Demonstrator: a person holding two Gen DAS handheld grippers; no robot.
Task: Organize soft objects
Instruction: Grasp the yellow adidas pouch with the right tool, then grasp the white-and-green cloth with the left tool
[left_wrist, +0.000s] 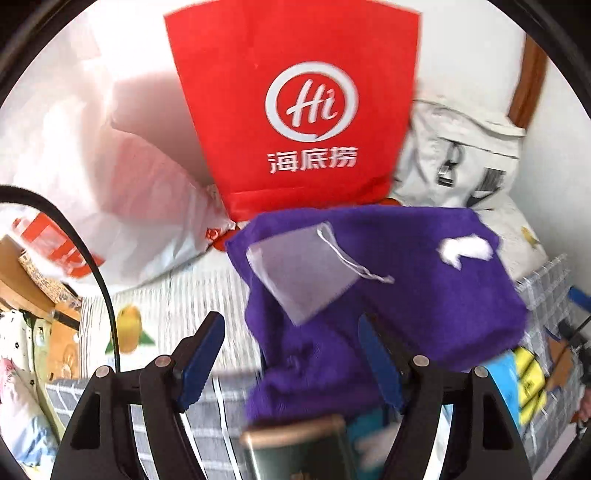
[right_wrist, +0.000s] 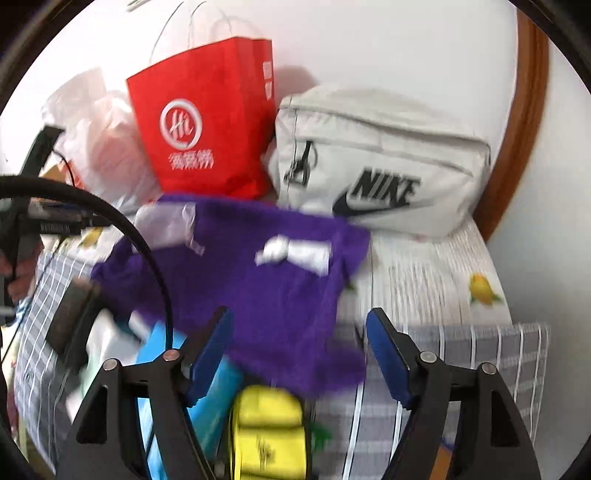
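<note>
Purple cloth (left_wrist: 388, 295) hides the red bag's (left_wrist: 295, 110) base; bag top cut off by frame edge. Below cloth: dark gold-rimmed obj (left_wrist: 299, 450), yellow obj (right_wrist: 269, 432), both too blurred to ID.

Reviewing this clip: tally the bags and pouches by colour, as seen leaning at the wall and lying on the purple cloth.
Red: 1, the red paper bag
White or off-white: 1, the Nike bag
Translucent: 2, the plastic bag and the small drawstring pouch
Total: 4, not counting the purple cloth
</note>
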